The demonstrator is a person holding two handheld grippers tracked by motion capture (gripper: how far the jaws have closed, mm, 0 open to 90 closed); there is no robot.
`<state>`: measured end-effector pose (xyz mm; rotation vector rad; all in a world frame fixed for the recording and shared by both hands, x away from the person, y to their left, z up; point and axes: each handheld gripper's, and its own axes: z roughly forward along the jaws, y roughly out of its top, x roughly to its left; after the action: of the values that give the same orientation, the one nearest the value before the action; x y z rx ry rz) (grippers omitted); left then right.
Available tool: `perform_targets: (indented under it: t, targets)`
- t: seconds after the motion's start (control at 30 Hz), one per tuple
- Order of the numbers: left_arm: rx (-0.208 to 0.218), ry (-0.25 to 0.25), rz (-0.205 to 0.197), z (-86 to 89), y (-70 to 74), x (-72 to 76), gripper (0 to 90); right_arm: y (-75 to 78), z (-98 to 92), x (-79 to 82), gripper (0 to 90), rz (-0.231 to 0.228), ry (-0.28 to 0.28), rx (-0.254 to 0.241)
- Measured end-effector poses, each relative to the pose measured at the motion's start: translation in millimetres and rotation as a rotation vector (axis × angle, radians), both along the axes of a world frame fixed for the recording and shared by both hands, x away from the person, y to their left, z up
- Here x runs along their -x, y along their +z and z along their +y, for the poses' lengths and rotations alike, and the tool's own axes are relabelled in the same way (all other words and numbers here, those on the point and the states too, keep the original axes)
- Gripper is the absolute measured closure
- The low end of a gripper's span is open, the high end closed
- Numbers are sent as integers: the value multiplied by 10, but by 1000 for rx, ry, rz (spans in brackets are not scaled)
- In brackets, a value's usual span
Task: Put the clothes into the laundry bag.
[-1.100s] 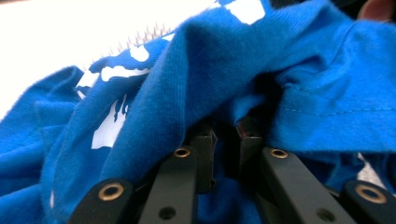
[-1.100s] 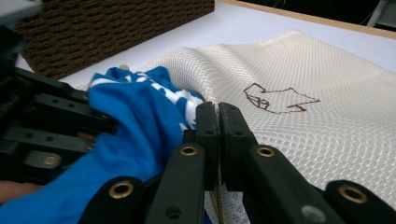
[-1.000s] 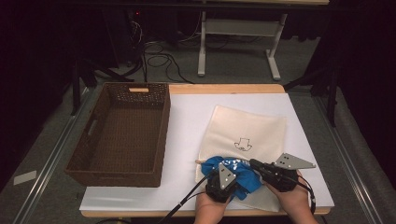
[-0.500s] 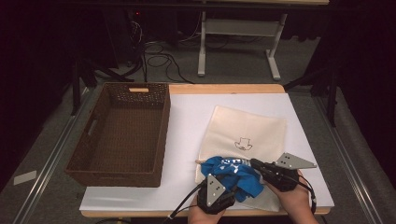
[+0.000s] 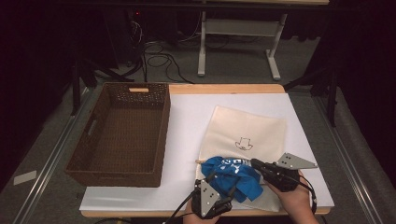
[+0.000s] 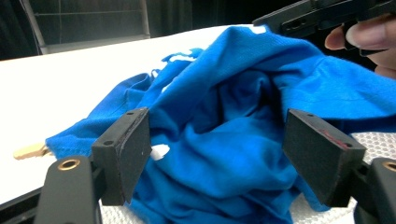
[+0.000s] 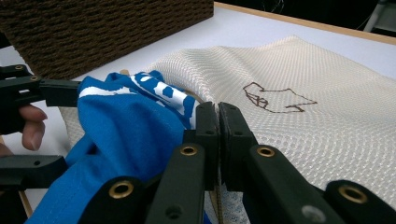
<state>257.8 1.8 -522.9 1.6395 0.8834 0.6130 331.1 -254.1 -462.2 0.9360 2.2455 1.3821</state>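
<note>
We are seeing the blue shirt (image 6: 233,116) bunching between our left claw (image 6: 229,158) pads — jaws just widening, pressing nothing. Our right claw (image 7: 217,140) is pinching the cream mesh bag (image 7: 299,116) edge beside it — wicker basket (image 5: 121,130) sitting well leftward.

Table brightly lit, surroundings dark; close views sharp, slightly soft foreground.

Table (image 5: 224,87) – wood top under a white sheet (image 5: 187,116).
Wicker basket (image 5: 122,133) sits on the left side – cream mesh bag (image 5: 252,135) lies flat right of centre, blue cloth (image 5: 233,179) bunched on its near edge.
</note>
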Motion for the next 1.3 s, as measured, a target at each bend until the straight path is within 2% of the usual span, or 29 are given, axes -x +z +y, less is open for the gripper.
perform_targets:
  t: [0.07,0.13,0.17,0.23,0.33,0.4,0.5,0.6,0.73,0.8,0.9,1.3]
  targets:
    - [5,0,19,18,-5,-31,242,0,-1,3,884,4,-2,-2]
    - [18,-10,66,16,-10,-96,240,-1,-2,-2,885,2,0,-2]
    - [10,-20,99,10,-4,-133,252,-1,-2,-5,884,-1,2,0]
    - [5,-42,126,-5,10,-181,272,1,1,-4,885,1,1,-2]
    - [-32,-76,185,-64,28,-270,276,0,1,-5,884,1,3,-1]
    - [-79,-84,201,-111,31,-305,299,0,1,-6,885,1,3,-2]
    - [-121,-107,233,-169,34,-355,367,1,7,-5,885,2,4,-4]
    - [-148,-122,261,-207,40,-403,481,5,11,0,885,1,6,-5]
    - [-171,-135,262,-244,50,-420,701,8,18,5,886,5,9,-10]
    - [-162,-136,257,-243,48,-414,752,10,27,2,888,3,18,-11]
    - [-143,-134,245,-201,59,-387,773,16,62,18,889,7,23,-17]
    - [-98,-146,191,-79,239,-183,783,93,161,133,890,-33,74,-33]
